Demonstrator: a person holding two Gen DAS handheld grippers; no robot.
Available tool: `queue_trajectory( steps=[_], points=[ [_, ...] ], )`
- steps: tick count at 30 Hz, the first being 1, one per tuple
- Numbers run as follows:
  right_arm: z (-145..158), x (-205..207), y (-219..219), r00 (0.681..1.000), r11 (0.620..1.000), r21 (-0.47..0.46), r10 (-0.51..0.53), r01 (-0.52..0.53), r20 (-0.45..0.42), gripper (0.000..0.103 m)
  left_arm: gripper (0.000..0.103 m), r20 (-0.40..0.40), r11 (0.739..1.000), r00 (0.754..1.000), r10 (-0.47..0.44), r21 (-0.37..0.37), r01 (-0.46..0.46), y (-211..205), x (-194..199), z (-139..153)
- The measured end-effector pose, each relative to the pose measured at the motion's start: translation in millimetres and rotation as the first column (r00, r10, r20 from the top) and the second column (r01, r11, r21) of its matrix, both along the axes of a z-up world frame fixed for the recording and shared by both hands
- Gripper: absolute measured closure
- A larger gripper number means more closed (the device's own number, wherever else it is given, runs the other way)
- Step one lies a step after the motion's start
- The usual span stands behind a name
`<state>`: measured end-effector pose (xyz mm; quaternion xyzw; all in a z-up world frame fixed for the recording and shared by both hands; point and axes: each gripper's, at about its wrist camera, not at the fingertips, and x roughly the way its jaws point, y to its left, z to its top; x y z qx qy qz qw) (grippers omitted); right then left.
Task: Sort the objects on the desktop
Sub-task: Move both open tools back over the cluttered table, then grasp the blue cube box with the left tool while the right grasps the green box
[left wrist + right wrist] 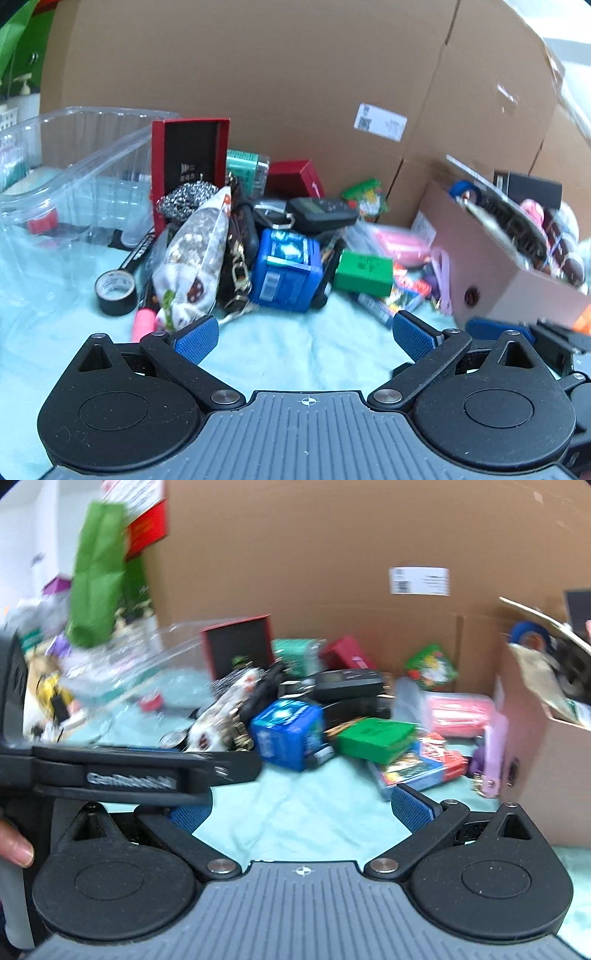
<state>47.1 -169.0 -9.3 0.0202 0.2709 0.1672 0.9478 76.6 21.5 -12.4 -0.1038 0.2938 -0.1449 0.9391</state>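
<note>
Both claws are hanging wide open and empty over the pale cloth (pixel 295 354), left gripper (pixel 304 334) and right gripper (pixel 301 808) facing the pile. Nothing's picked yet; the blue box (pixel 286 271) sitting nearest is looking like the likely target, needing a forward reach.

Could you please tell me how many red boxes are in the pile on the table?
2. A tall open red box stands upright beside the clear plastic bin, and a smaller red box lies behind the pile against the cardboard wall. Others may be buried.
</note>
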Motion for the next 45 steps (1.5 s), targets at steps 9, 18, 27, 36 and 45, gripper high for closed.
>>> queue_trajectory(
  steps=[9, 18, 27, 36, 45],
  points=[
    [-11, 23, -29, 0.992, 0.992, 0.014, -0.122, 0.122, -0.016, 0.001, 0.013, -0.021, 1.0, 0.999, -0.028, 0.011, 0.028, -7, 33, -11],
    [-23, 54, -23, 0.993, 0.99, -0.082, -0.114, 0.114, 0.0, 0.006, 0.015, 0.011, 0.998, 0.999, -0.036, 0.051, 0.036, -22, 65, -17],
    [-32, 85, -12, 0.996, 0.985, -0.15, -0.081, 0.084, 0.026, 0.006, 0.011, -0.005, 0.999, 1.0, -0.017, 0.043, 0.018, -24, 88, -24],
    [-43, 109, -8, 0.998, 0.965, -0.258, -0.026, 0.04, 0.055, 0.006, 0.021, 0.005, 0.992, 1.0, -0.027, 0.125, 0.026, -33, 92, -32],
    [-48, 116, -12, 1.0, 0.969, -0.246, 0.004, -0.002, 0.01, 0.023, 0.039, -0.042, 0.992, 0.999, -0.03, 0.125, 0.035, -32, 93, -35]
  ],
)
